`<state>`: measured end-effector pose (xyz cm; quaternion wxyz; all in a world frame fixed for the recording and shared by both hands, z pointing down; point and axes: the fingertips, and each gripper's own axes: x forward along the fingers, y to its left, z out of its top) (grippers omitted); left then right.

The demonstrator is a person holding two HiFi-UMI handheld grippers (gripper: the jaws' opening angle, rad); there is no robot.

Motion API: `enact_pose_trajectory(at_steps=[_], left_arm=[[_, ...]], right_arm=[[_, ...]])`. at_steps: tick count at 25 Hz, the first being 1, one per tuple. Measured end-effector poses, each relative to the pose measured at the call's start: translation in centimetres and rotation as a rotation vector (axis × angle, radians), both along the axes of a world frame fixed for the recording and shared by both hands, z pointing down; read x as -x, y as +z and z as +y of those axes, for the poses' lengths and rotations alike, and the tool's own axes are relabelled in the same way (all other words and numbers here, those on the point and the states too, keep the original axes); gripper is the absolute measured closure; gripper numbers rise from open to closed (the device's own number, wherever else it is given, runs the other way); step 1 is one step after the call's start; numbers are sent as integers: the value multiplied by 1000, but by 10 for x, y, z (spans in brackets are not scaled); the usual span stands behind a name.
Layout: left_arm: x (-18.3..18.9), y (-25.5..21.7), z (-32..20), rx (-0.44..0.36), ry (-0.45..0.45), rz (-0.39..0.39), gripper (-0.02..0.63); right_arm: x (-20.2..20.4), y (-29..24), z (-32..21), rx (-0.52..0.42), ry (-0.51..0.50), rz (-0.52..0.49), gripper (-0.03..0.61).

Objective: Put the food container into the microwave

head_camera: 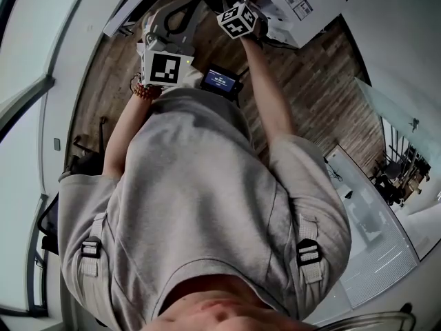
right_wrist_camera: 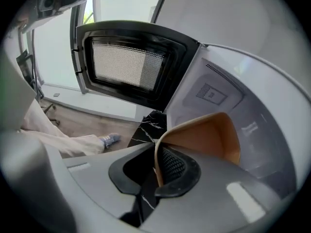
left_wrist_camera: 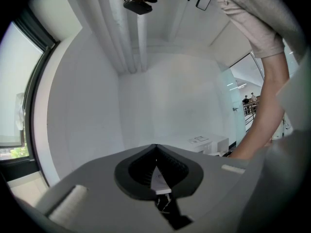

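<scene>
We are gripping the food container (right_wrist_camera: 206, 137) in our right gripper (right_wrist_camera: 156, 174). Its jaws are standing only a little apart and are pinching the container's thin orange wall just below the rim. The container is hanging right in front of the microwave (right_wrist_camera: 243, 96), at the mouth of its white cavity, and we are seeing it against the cavity's inner wall. Whether its far edge is crossing the threshold we are not able to tell. The microwave's door (right_wrist_camera: 129, 64) is standing swung wide open to the left of the cavity, with its mesh window facing us. Below the microwave's front edge a strip of black marbled counter (right_wrist_camera: 151, 123) is showing.

Our left gripper (left_wrist_camera: 155, 165) is hanging well apart from the microwave, off to its side, and is pointing level at a bare white wall (left_wrist_camera: 170, 96). Its jaws are lying pressed together and are holding nothing. From that gripper the microwave is showing only as a small white box low on the right, beside our right forearm (left_wrist_camera: 265, 115), which is reaching towards it.
</scene>
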<state>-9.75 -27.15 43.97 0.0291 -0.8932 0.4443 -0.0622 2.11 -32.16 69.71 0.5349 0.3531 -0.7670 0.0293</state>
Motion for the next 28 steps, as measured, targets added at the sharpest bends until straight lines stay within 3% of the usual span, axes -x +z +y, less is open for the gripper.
enact_pose_trajectory(at_steps=[8,28], left_arm=[[3,7,1,7,-11,5,615],[2,15,3,37,-23,4,615]], right_arm=[[-21,11,-30,-22,68,45,543],[-35,22,-56,-33,56,63,541]])
